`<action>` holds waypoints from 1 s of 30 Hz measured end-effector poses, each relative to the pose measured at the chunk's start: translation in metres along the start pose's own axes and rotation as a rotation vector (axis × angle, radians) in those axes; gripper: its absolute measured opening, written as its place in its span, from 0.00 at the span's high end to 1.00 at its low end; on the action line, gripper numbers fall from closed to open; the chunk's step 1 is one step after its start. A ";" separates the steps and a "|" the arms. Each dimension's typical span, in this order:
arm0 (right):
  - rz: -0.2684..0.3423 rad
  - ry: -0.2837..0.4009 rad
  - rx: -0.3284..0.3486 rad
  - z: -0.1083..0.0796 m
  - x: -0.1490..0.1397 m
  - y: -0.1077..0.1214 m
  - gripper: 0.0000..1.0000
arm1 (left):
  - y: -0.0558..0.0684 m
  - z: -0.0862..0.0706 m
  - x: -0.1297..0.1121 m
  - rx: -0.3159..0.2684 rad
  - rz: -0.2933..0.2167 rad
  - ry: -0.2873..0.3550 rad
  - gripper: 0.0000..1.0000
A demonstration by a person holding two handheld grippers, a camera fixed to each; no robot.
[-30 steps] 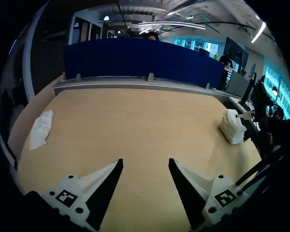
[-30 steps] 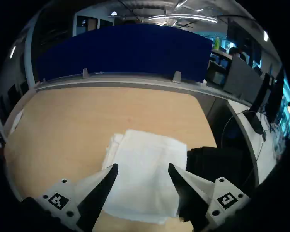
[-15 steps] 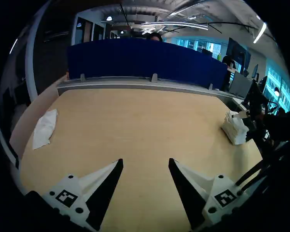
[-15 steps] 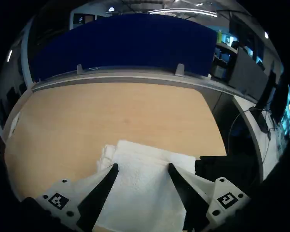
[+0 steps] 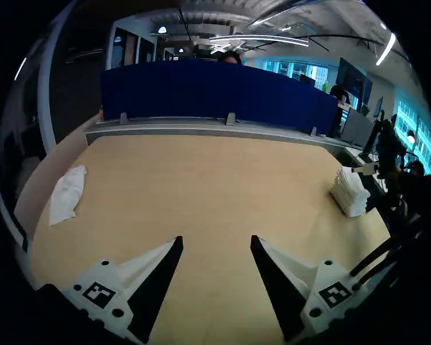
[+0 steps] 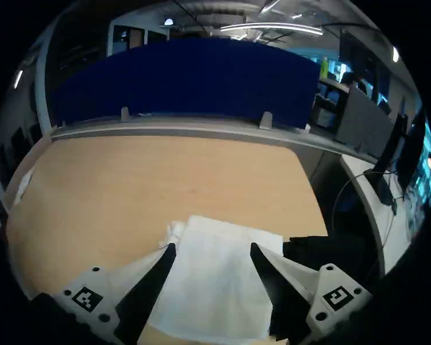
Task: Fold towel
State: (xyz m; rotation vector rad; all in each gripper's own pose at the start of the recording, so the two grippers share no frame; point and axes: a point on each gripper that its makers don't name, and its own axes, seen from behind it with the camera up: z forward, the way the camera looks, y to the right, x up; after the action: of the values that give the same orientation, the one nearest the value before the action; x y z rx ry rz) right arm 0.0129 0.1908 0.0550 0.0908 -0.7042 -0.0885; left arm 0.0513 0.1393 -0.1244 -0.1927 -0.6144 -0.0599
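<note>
Square coded markers (image 6: 87,299) ride my fingers (image 6: 149,282). My right hand-held gripper (image 6: 212,253), spread, is over the white folded towel stack (image 6: 215,282) at the tabletop's (image 6: 158,172) right edge; my left hand-held gripper (image 5: 215,244) is spread too.

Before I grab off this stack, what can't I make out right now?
- Right gripper view: towel stack, near corners hidden by jaws of the right gripper.
- Left gripper view: towel stack, too small to count layers.
- Left gripper view: loose towel, folds too small to read.
</note>
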 end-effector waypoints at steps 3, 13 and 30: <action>-0.009 0.042 0.008 -0.025 0.002 -0.019 0.00 | -0.004 0.001 0.002 -0.003 -0.001 0.007 0.13; 0.015 0.200 0.024 -0.100 0.003 -0.101 0.00 | -0.008 0.007 0.012 -0.034 0.021 0.037 0.13; 0.046 0.529 0.004 -0.177 0.037 -0.212 0.00 | -0.029 0.012 0.045 -0.028 0.031 0.199 0.13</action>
State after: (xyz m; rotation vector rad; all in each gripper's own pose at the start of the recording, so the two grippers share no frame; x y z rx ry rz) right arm 0.1456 -0.0144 -0.0795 0.0966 -0.1784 -0.0165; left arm 0.0776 0.1129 -0.0842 -0.2204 -0.4120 -0.0573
